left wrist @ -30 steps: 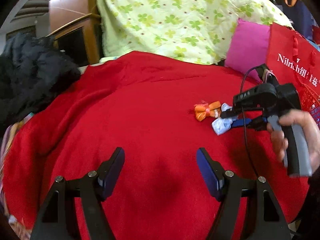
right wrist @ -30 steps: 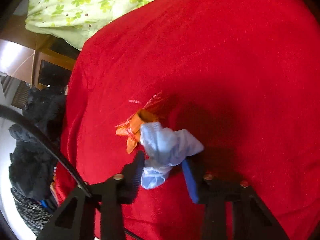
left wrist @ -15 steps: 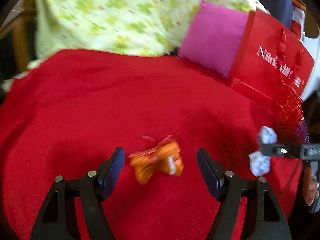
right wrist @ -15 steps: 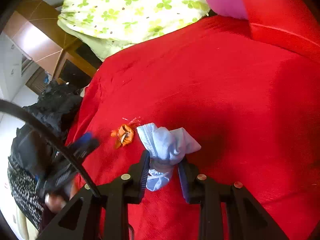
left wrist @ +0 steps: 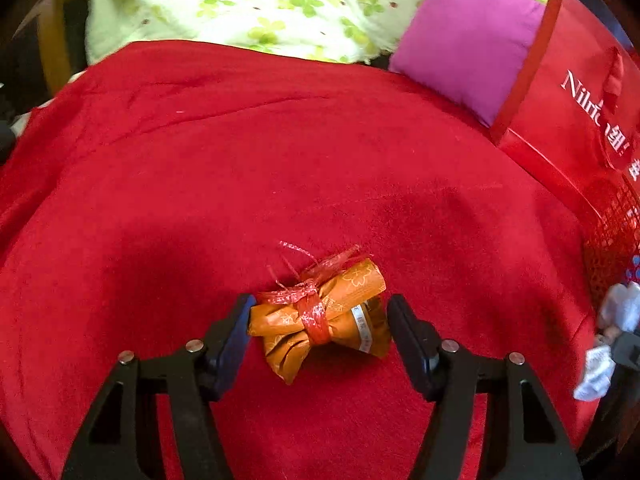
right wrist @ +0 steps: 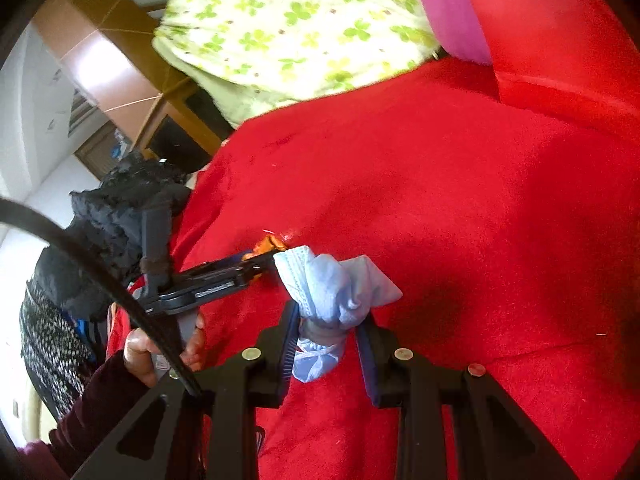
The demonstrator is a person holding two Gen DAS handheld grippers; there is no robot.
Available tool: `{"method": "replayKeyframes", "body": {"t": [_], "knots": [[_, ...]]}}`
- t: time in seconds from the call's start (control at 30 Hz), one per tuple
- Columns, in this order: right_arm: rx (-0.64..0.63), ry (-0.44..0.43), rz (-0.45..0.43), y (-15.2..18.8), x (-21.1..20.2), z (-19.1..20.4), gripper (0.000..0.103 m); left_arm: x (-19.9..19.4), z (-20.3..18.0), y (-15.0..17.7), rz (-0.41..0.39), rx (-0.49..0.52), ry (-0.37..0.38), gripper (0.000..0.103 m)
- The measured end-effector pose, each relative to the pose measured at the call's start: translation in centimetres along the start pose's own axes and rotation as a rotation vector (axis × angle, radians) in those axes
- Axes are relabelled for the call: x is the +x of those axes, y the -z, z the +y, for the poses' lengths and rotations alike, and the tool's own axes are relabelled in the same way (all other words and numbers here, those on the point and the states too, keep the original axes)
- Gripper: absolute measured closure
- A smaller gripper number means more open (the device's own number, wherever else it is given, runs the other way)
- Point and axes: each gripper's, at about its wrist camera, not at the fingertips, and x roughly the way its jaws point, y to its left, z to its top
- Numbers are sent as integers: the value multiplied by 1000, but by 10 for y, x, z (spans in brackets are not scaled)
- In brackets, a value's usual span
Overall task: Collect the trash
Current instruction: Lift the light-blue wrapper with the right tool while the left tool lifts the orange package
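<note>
An orange wrapper tied with red ribbon lies on the red blanket. My left gripper straddles it, jaws closing. The left pad touches one end, and a sliver of gap shows at the right pad. My right gripper is shut on a crumpled pale blue face mask, held just above the blanket. In the left wrist view the mask shows at the right edge. The right wrist view shows the left gripper from the side, on the wrapper, with a hand on its handle.
A red paper bag with white lettering stands at the right, beside a pink cushion. A green-flowered quilt is heaped behind the blanket. Dark clothing is piled off the blanket's left side.
My left gripper swung right and came down over the orange wrapper, its jaws narrowing. My right gripper closed on the blue mask, lifted it off the blanket and carried it right.
</note>
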Motion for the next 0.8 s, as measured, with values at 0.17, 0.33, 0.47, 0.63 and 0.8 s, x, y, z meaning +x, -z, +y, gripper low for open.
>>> {"method": "replayKeyframes", "body": {"t": [0.17, 0.33, 0.47, 0.63, 0.8], "knots": [[-75, 15, -88, 10, -46, 16, 73, -51, -34, 15, -66, 0, -78, 35], [-100, 25, -151, 21, -89, 26, 73, -116, -69, 33, -148, -6, -167, 34], [-126, 23, -205, 32, -123, 37, 73, -161, -93, 47, -238, 2, -226, 34], [-167, 16, -262, 43, -157, 50, 73, -199, -112, 62, -306, 2, -238, 34], [-192, 2, -310, 49, -182, 65, 73, -227, -129, 71, -349, 24, -255, 34]]}}
